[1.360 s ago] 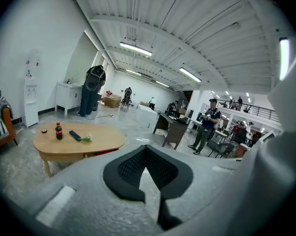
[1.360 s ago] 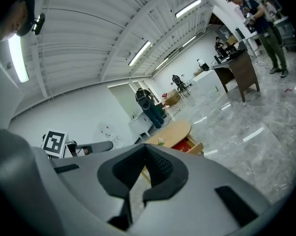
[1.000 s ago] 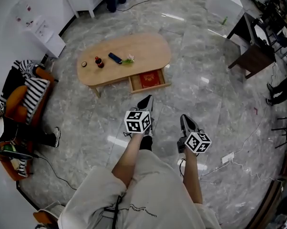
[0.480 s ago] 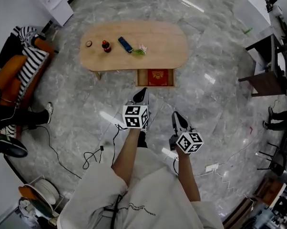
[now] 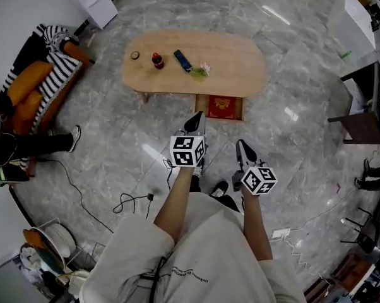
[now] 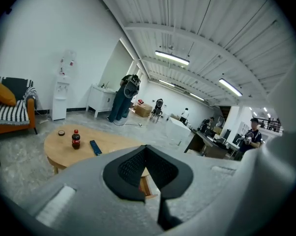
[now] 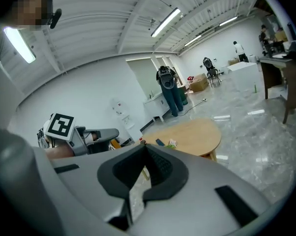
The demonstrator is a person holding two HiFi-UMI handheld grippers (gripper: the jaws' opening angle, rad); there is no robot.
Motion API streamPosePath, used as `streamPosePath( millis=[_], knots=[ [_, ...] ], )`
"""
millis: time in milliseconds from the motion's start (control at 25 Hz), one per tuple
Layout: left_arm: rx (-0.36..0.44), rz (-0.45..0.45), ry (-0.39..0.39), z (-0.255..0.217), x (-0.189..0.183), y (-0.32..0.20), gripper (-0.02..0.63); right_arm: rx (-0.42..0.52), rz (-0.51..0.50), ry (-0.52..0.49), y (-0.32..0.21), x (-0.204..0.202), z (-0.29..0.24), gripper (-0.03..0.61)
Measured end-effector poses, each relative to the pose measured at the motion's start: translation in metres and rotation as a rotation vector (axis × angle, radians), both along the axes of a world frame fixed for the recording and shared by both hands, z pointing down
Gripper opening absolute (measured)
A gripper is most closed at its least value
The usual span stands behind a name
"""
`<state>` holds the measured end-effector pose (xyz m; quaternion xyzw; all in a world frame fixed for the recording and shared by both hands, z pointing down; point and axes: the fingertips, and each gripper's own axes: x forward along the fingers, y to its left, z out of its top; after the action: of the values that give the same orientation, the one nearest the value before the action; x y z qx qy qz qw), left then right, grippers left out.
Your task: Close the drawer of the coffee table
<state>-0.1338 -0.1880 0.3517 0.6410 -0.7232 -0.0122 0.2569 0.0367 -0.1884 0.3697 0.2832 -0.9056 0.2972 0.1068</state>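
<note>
Nearest, held out low over pale clothing (image 5: 196,245): left gripper (image 5: 195,121) and right gripper (image 5: 245,151), side by side, the left reaching a little further forward. Left: clenched, black pads (image 6: 132,167) meeting at the tip, nothing between them. Right: likewise clamped together and empty. Beneath both, grey marble floor (image 5: 291,144), with a black cable (image 5: 130,201) coiled to the left of the left gripper.

Just ahead of the left gripper's tip and slightly to its right, touched by neither tool: the drawer (image 5: 219,118), standing pulled out from the near edge of the coffee table (image 5: 234,55), with 1 red flat item (image 5: 221,105) lying inside.

Further ahead, on the oval wooden top, 4 small things strung out toward the left of the left gripper: a green-and-pink sprig (image 5: 201,70), a dark blue flat bar (image 5: 182,59), a dark bottle (image 5: 157,60) with a red cap, upright, and a small round dark thing (image 5: 135,55).

Far off to the left of both tools: an orange sofa (image 5: 26,103) with a striped cushion, and a seated person's legs (image 5: 35,145) stretched onto the floor. Far off to the right of the right gripper: a dark desk (image 5: 367,122).
</note>
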Motion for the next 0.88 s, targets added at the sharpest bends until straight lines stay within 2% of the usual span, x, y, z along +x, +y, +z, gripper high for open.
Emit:
streamPosePath(
  millis=[280,480,640,880],
  knots=[
    [0.014,-0.057,-0.055,-0.015,0.035,0.026,0.008,0.05,-0.051,-0.028,-0.013,0.033,-0.016,0.015],
    [0.008,-0.113,-0.097,-0.009,0.051,0.041,0.009,0.141,-0.143,0.044,-0.02,0.072,0.003,0.015],
    [-0.017,-0.146,-0.11,0.031,0.052,0.053,0.009,0.192,-0.172,0.09,-0.043,0.094,0.045,0.015],
    [-0.099,-0.168,-0.086,0.136,0.037,0.051,0.009,0.239,-0.25,0.151,-0.078,0.092,0.117,0.015]
  ],
)
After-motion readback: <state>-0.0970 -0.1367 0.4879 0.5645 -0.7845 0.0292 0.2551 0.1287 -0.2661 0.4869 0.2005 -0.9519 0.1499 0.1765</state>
